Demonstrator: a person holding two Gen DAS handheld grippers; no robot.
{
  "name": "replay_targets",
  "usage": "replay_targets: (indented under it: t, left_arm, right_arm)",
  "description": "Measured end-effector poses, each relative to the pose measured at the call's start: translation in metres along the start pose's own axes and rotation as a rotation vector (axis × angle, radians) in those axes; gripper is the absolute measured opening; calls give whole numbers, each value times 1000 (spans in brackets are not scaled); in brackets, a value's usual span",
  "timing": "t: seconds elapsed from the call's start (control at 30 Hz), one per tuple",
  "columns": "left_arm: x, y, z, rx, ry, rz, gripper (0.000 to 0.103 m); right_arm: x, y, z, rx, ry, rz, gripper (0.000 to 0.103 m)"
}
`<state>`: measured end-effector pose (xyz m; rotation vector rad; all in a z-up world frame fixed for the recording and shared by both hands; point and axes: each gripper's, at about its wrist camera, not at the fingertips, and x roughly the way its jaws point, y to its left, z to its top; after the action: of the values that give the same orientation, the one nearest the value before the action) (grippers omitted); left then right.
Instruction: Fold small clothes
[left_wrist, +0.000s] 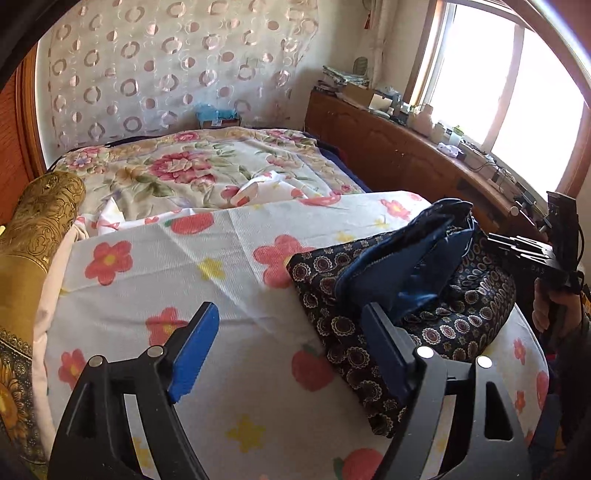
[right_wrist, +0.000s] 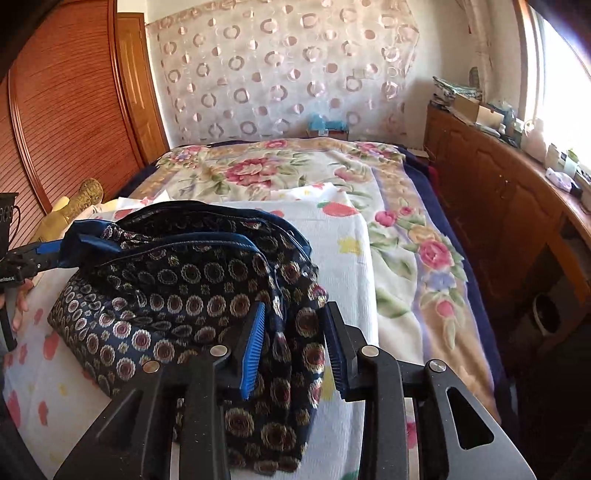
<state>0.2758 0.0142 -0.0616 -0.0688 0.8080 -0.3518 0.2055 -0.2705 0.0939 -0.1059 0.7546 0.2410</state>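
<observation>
Sunlit bedroom, and your work lies on the bed (right_wrist: 413, 236), on the white flowered sheet (left_wrist: 221, 236) spread over the floral blanket (right_wrist: 258, 166). You have the dark patterned garment (right_wrist: 177, 288) at the near end of that sheet, already doubled over so its blue lining (left_wrist: 402, 258) shows along the top fold; it sits in a soft mound rather than flat, which suggests the fold has only just been laid down.

Your left tongs (left_wrist: 288, 354) stand wide apart with nothing between the pads, just beside the garment's left corner and clear of it, so that side is let go. Your right tongs (right_wrist: 295, 343) are partly parted, and a hanging edge of the cloth runs down between the blue pads (right_wrist: 253, 350); a gap shows on either side, so they look to have released it, not to be pinching it.

You can see the hand (left_wrist: 554, 306) on the right tongs' grip at the frame's edge. Beyond the bed run a wooden cabinet (right_wrist: 491, 192) under the window (left_wrist: 509, 81), cluttered on top, and a circle-patterned curtain (right_wrist: 280, 74) on the far wall. My guess is the cloth needs flattening next.
</observation>
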Motion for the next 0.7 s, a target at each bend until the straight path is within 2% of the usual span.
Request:
replay_targets:
  t: [0.17, 0.27, 0.3, 0.47, 0.6, 0.7]
  left_arm:
    - [12, -11, 6, 32, 26, -25, 80]
    - [15, -15, 9, 55, 30, -24, 80]
    - [16, -15, 11, 59, 31, -26, 80]
    - [29, -16, 18, 67, 45, -30, 80]
    - [51, -5, 21, 29, 86, -8, 80]
    - [62, 4, 21, -2, 106, -17, 80]
  right_arm:
    - [15, 10, 19, -55, 7, 16, 33]
    - [24, 9, 19, -81, 19, 73, 6]
    - [24, 8, 19, -85, 14, 84, 6]
    - [14, -8, 17, 1, -30, 33, 7]
    - [5, 3, 8, -22, -24, -4, 8]
    - [-5, 7, 8, -22, -28, -40, 25]
